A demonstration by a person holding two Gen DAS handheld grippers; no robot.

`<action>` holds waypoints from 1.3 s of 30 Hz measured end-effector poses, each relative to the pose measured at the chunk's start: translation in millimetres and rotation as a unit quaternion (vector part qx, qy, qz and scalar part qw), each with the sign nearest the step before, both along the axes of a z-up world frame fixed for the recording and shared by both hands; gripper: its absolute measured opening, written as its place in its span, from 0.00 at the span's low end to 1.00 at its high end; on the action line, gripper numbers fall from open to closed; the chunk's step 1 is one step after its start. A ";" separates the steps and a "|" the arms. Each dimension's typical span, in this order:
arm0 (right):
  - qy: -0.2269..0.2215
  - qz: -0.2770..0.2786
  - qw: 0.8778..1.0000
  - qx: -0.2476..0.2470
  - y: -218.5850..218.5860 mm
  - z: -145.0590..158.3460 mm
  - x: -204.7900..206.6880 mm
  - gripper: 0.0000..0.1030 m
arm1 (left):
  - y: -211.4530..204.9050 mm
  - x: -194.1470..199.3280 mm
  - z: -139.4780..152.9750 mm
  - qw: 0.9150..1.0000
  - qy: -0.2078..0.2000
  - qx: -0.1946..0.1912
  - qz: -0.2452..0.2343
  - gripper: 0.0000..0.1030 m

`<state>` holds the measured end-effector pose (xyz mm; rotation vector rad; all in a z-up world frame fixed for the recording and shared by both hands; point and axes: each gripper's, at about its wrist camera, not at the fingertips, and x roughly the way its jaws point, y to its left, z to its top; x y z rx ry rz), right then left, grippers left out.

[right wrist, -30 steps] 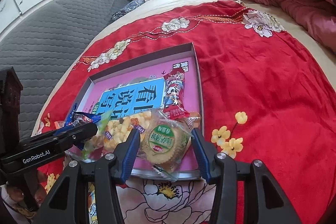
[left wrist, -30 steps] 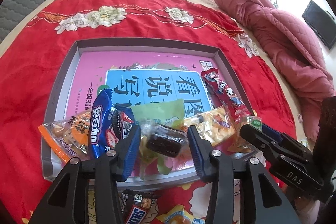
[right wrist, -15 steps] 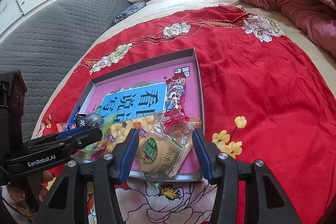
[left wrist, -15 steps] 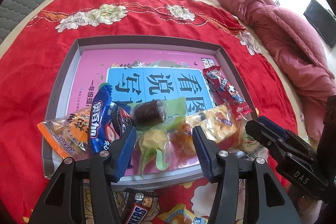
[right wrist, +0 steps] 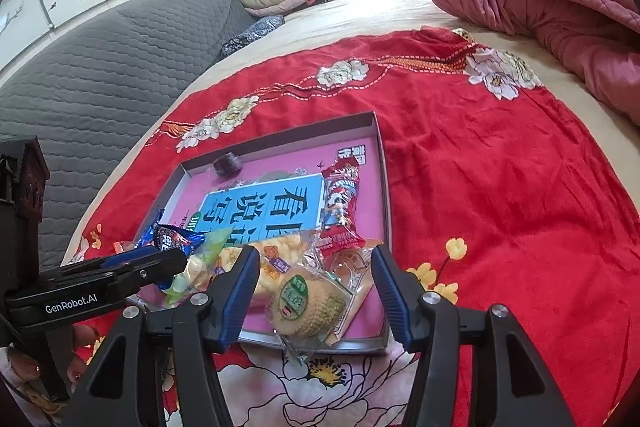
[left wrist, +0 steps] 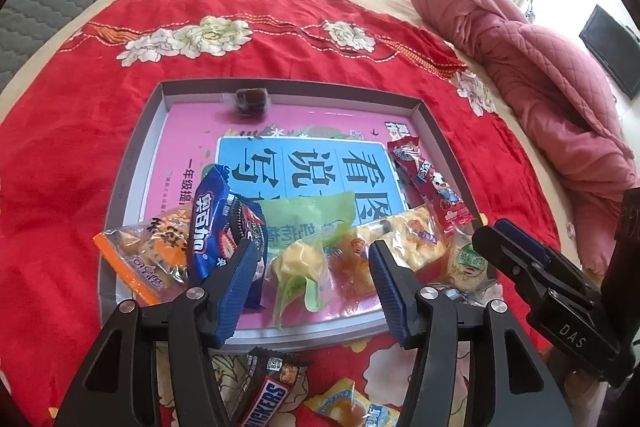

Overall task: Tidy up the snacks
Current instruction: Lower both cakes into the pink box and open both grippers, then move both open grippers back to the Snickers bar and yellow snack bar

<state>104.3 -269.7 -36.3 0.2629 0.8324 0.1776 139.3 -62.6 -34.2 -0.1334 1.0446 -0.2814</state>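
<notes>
The biggest change concerns the small dark cake point(left wrist: 251, 101). One second ago it sat between the fingers of the left gripper point(left wrist: 310, 285); half a second ago it was already free, over the middle of the tray point(left wrist: 424, 107); now it lies far from the gripper, just beside the far wall of the tray, touching or almost touching it. It looks as if it was tossed there. The left gripper is spread wide and holds nothing. For the task this means one more snack is inside the tray, though it is apart from the others, which crowd the near edge.

The second change is smaller. The round green-labelled biscuit point(right wrist: 310, 301) lay flat between the fingers of the right gripper point(right wrist: 314, 293) a second ago; now it is tilted, resting on the near edge of the tray, partly over the rim. The right gripper is also spread open and grips nothing, so this snack seems released too.

Probably the next step is the packets that remain outside: a Snickers bar point(left wrist: 264, 393) and a yellow candy packet point(left wrist: 352, 407) lie on the red cloth point(left wrist: 60, 167) below the left gripper.

Some things are hard to read. Both outside packets are cut by the frame edge and by the gripper arms. The orange packet point(left wrist: 144, 259) hangs over the left corner of the tray. Whether the dark cake really touches the wall cannot be told.
</notes>
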 end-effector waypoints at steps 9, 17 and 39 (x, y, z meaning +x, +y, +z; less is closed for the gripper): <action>-0.026 0.013 1.000 -0.003 6.0 10.0 -5.7 0.60 | 5.7 -6.6 6.5 1.000 -0.003 0.004 0.007 0.64; -0.047 0.027 0.999 -0.004 11.1 18.7 -11.9 0.63 | 12.0 -17.2 12.2 1.000 -0.004 0.005 0.006 0.64; -0.051 0.045 0.998 -0.014 18.3 25.9 -38.2 0.64 | 38.2 -40.2 29.4 1.000 -0.010 0.011 0.015 0.64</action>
